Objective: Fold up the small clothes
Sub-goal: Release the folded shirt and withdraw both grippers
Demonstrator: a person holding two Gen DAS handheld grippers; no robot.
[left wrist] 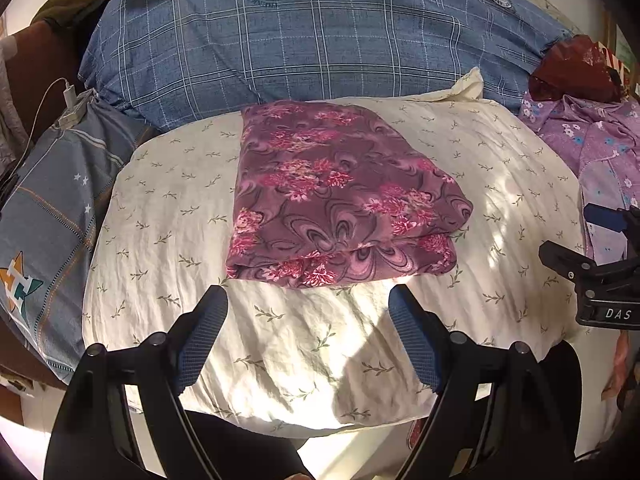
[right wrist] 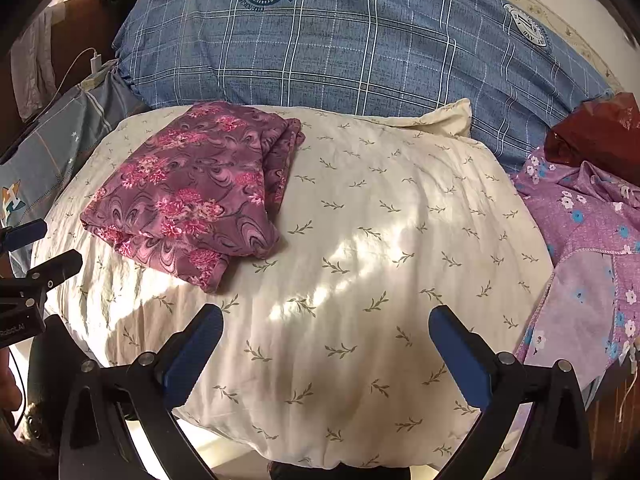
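1. One big blue checked quilt [left wrist: 320, 40] fills the top of the frame. It is only behind things and should not get in the way.
2. One cream pillow with little leaf prints [right wrist: 360, 240] sits in the middle. It is puffy and soft, so I think anything pressed on it could tip or slide.
3. One folded purple flowered cloth [left wrist: 340, 192] lies on the pillow, in the middle of the left view and at the upper left of the right view. It looks folded already. A bump from a gripper could make the layers slip open.
4. One lilac shirt with blue and white flowers [right wrist: 592, 240] lies rumpled at the right edge. It is likely next. It might drag the dark red bag [right wrist: 600, 136] above it if pulled fast.
5. Two grippers. The left gripper [left wrist: 308, 300] is wide open and holds nothing, just below the folded cloth. The right gripper [right wrist: 326, 320] is wide open too, over bare pillow.
6. One white charger [left wrist: 70, 96] with its cord sits at the upper left, well away.
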